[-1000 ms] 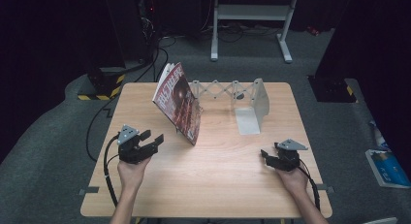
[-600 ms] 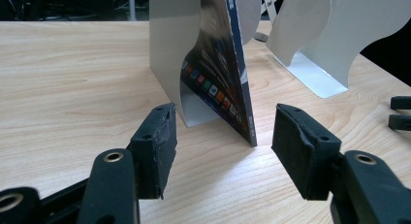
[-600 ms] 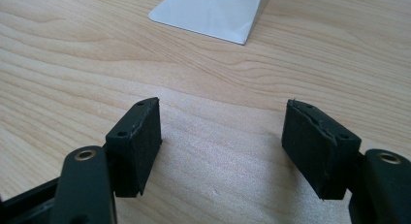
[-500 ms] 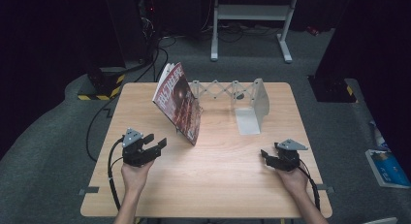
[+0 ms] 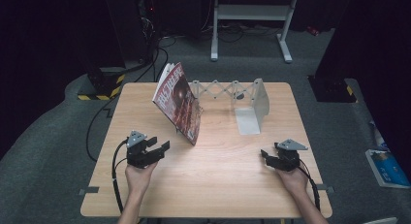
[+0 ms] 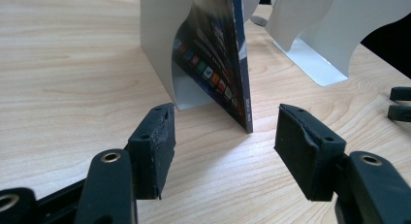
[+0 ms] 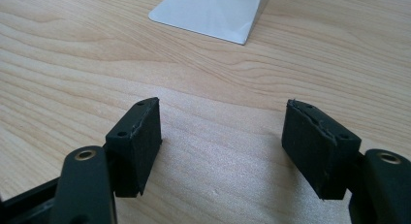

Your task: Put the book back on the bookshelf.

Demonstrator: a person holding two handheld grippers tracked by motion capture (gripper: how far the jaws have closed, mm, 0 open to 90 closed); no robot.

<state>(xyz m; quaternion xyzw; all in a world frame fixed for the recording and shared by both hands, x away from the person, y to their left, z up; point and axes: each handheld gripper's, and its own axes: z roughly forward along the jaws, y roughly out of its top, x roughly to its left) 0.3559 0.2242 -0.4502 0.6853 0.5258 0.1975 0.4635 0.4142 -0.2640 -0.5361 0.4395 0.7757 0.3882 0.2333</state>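
A glossy dark-red magazine (image 5: 178, 102) stands tilted on the pale wooden table (image 5: 218, 185), leaning on the near end plate of a grey metal expanding book rack (image 5: 252, 105). From my left gripper (image 5: 156, 147) its lower corner (image 6: 237, 88) sits just ahead of the gap between the jaws, nearer the right-hand pad, not touching either. The jaws are released with nothing between them and have just been opening a little. The top of the magazine is cut off by the frame in the left gripper view, and its cover print is too small to read. The white plate (image 6: 165, 49) behind it is partly hidden by the curling cover. At the far right edge of that view two black tips of the other tool (image 6: 401, 103) poke in, cut off. My right gripper (image 5: 269, 156) rests well apart from the magazine, jaws released over bare wood; ahead of them lies the rack's flat foot (image 7: 213, 13), its upright part out of frame.
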